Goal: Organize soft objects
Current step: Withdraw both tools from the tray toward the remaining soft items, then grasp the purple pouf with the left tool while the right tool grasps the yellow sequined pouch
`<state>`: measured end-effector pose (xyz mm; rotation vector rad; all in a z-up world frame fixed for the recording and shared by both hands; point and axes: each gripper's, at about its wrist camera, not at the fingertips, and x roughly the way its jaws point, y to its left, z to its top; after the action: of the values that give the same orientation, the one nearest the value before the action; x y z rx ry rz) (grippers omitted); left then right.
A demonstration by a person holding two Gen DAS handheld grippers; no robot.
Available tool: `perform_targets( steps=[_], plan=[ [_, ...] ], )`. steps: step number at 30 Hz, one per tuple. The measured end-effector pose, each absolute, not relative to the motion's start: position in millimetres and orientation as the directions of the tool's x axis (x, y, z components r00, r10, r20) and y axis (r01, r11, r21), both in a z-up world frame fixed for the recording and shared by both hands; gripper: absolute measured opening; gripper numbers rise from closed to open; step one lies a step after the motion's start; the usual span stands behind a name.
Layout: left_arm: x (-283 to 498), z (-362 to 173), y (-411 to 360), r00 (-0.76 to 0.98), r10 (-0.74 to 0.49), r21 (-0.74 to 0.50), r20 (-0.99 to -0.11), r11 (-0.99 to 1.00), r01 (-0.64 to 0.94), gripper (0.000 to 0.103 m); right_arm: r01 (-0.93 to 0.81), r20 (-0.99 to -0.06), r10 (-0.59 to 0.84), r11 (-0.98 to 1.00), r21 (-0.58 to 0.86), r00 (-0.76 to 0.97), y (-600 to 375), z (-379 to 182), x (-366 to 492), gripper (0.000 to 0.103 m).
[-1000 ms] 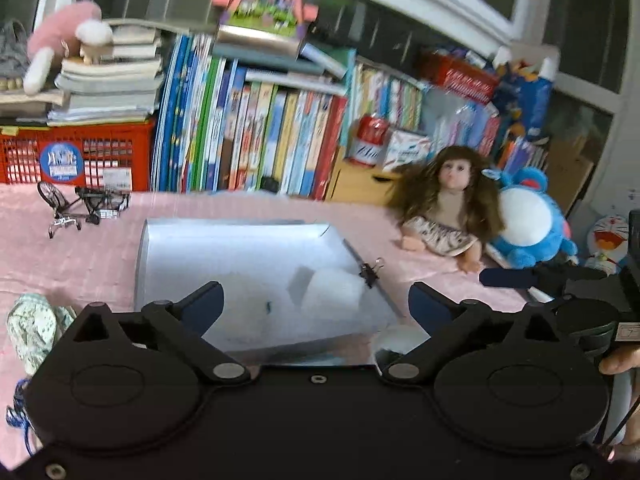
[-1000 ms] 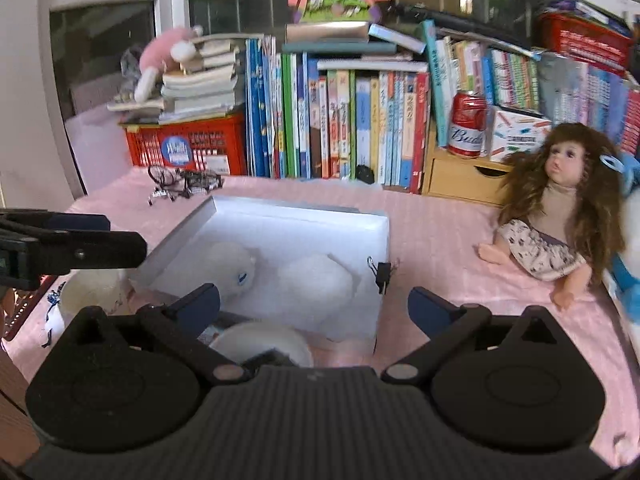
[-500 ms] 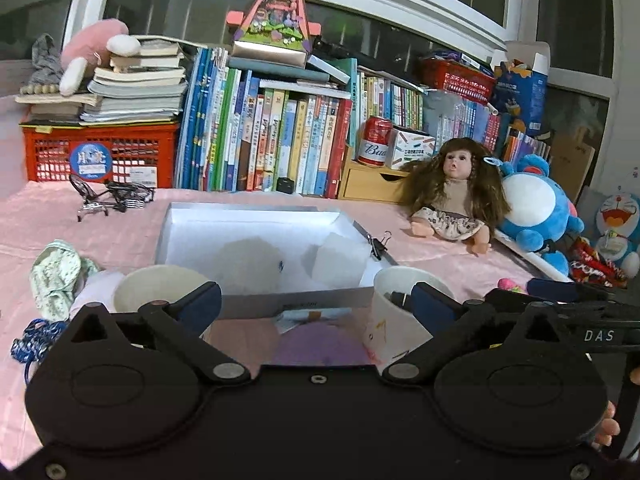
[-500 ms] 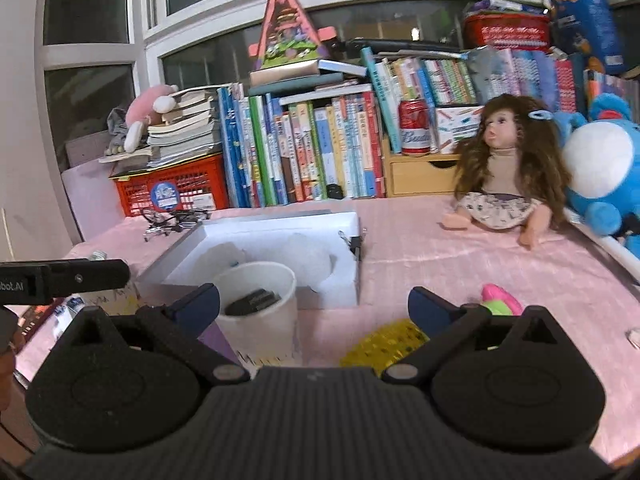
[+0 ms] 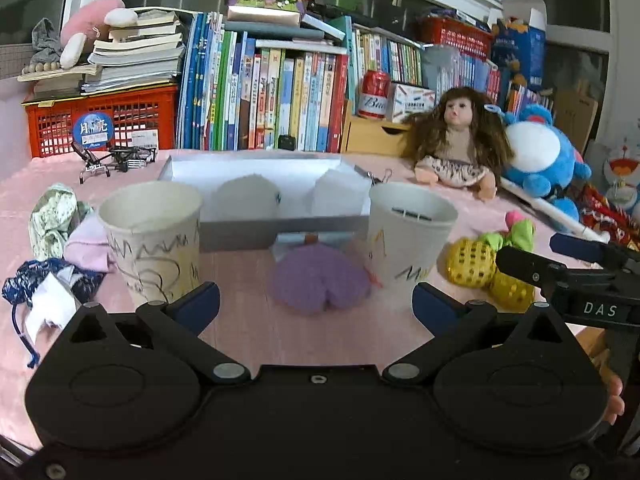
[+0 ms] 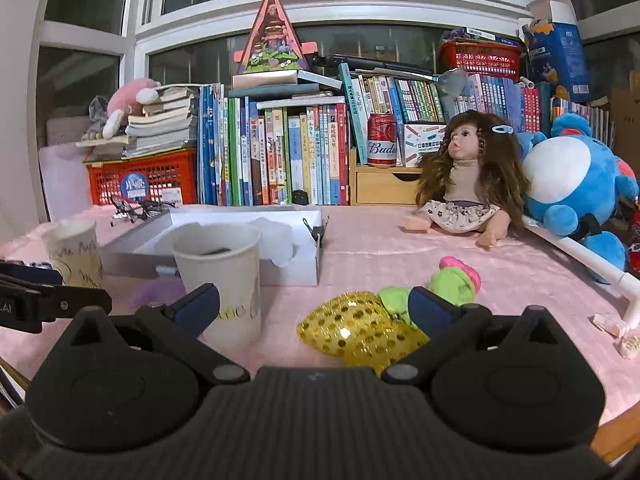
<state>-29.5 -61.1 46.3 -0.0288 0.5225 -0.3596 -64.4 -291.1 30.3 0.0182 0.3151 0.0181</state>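
Two tongs, both spread wide, nothing pinched. Left tongs [image 5: 316, 306] hang over the pink surface [image 5: 320, 332]; purple soft pad [image 5: 318, 278] lies dead ahead between the tips, flat on the cloth. Scribbled paper cup [image 5: 154, 242] stands just ahead of the left tip, second paper cup [image 5: 408, 240] ahead of the right tip, both upright. Crumpled fabric pile [image 5: 60, 248] is off to the left of the left tongs. Right tongs [image 6: 314, 306] point at the yellow sequin toy [image 6: 356, 330] with green-pink plush top [image 6: 452, 282], lying just ahead of the right tip; the second cup sits by the left tip, something dark inside. Beyond the cups: open white box [image 5: 260, 170] holding two white soft lumps [image 5: 246, 196], binder clip on its right wall. Further right: doll [image 6: 468, 184] seated, blue plush [image 6: 572, 184] touching its side. Far back: book row [image 6: 276, 156], red crate [image 5: 100, 122], beer can [image 6: 382, 140].
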Motion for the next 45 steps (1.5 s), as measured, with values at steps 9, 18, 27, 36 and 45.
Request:
perform_targets(
  steps=[9, 18, 27, 36, 45],
  plan=[
    [-26, 20, -55, 0.807, -0.300, -0.162, -0.509, 0.954, 0.252, 0.102, 0.063, -0.317, -0.047, 0.997, 0.039, 0.947, -298, 13, -67, 0.103],
    [-14, 13, -60, 0.825, -0.267, -0.158, -0.497, 0.963, 0.217, 0.102, 0.118, -0.324, -0.098, 0.992, 0.045, 0.941, -306, 1, -67, 0.103],
    [5, 8, -84, 0.842, -0.249, -0.150, -0.479, 0.968, 0.201, 0.102, 0.122, -0.348, -0.112, 0.992, 0.008, 0.931, -306, -7, -59, 0.103],
    [23, 0, -101, 0.838, -0.237, -0.126, -0.492, 0.971, 0.201, 0.102, 0.154, -0.382, -0.152, 0.988, -0.025, 0.912, -308, -11, -44, 0.103],
    [39, -3, -100, 0.822, -0.243, -0.144, -0.515, 0.970, 0.196, 0.102, 0.148, -0.427, -0.159, 0.987, -0.058, 0.890, -305, -12, -30, 0.103]
  ],
)
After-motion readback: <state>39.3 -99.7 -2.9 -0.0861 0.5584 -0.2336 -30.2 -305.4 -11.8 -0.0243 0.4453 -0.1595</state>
